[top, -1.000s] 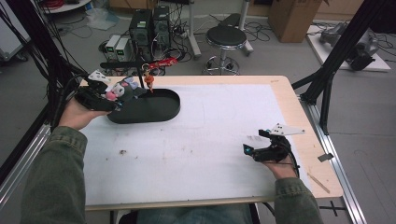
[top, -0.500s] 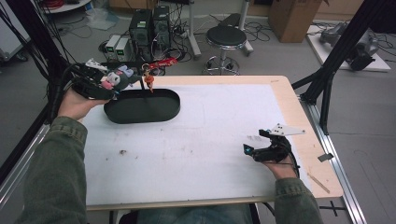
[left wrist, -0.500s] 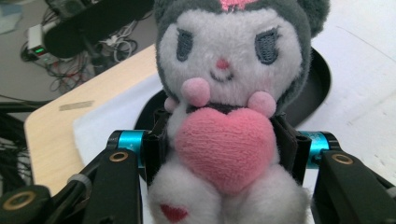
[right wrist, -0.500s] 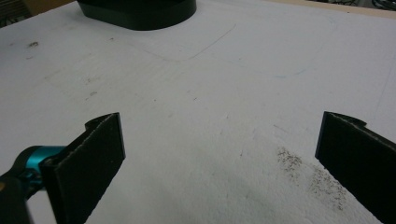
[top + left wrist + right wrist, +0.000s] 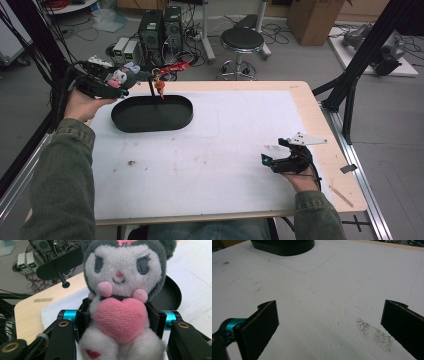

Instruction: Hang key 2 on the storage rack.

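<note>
Your left hand-held gripper (image 5: 117,322) pinches plush toy (image 5: 122,302) at waist, 10 o'clock above tray (image 5: 152,114) | soft, light, squashy: keep mid-body hold | right hand-held gripper (image 5: 329,322) wide open, empty, tabletop (image 5: 225,150) 4 o'clock

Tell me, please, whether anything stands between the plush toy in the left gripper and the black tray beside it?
Nothing visible does. The left gripper holds the plush toy just off the black tray, at its left end, and the tray looks empty. The right gripper rests open, far off near the table's right edge.
</note>
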Demonstrator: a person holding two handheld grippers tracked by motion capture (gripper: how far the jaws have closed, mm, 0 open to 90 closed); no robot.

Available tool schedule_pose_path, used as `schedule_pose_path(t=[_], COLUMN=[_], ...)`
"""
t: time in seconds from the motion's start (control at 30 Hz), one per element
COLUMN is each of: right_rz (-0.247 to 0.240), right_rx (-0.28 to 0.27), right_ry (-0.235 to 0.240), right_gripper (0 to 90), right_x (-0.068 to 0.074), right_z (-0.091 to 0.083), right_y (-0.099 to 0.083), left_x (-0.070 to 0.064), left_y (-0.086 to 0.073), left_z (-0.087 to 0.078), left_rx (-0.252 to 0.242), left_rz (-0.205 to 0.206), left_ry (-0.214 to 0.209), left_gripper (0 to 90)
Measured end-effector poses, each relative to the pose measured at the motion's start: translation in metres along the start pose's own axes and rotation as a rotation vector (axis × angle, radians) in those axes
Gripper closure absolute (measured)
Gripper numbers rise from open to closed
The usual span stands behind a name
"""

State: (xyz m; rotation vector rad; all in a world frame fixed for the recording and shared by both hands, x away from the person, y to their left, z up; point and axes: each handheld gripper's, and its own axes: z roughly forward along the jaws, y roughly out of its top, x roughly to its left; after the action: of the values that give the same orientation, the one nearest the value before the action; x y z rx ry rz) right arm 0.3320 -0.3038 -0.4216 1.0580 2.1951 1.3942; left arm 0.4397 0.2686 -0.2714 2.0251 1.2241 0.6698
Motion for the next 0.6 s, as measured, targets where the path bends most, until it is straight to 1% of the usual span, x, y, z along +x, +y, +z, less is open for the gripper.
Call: schedule_pose_path(t=[0.13, 0.3, 0.33, 0.4, 0.47, 0.6], right_rz=[0.003, 0.004, 0.003, 0.006, 0.0, 0.001], right_rx=[0.003, 0.002, 0.002, 0.005, 0.005, 0.004], right_ry=[0.004, 0.004, 0.004, 0.004, 0.003, 0.004], right_gripper=[0.6, 0.6, 0.6, 0.6, 0.6, 0.6], right_x=[-0.0005, -0.0006, -0.0006, -0.0003, -0.0003, 0.0], right_z=[0.0007, 0.0005, 0.0006, 0.001, 0.0014, 0.0018], right_y=[-0.0005, -0.0005, -0.0006, -0.0006, -0.0006, -0.0007], left_x=[0.0017, 0.006, 0.0069, 0.0082, 0.0091, 0.0107], left_y=[0.0006, 0.0006, 0.0005, 0.0006, 0.0007, 0.0027], left_z=[0.0018, -0.0002, -0.0009, -0.0021, -0.0025, -0.0004], left_rx=[0.005, -0.008, -0.014, -0.024, -0.036, -0.035], left_rz=[-0.009, -0.023, -0.028, -0.024, -0.036, -0.036], left_ry=[0.014, 0.043, 0.041, 0.043, 0.038, 0.05], left_gripper=[49.0, 49.0, 49.0, 48.9, 49.0, 48.9])
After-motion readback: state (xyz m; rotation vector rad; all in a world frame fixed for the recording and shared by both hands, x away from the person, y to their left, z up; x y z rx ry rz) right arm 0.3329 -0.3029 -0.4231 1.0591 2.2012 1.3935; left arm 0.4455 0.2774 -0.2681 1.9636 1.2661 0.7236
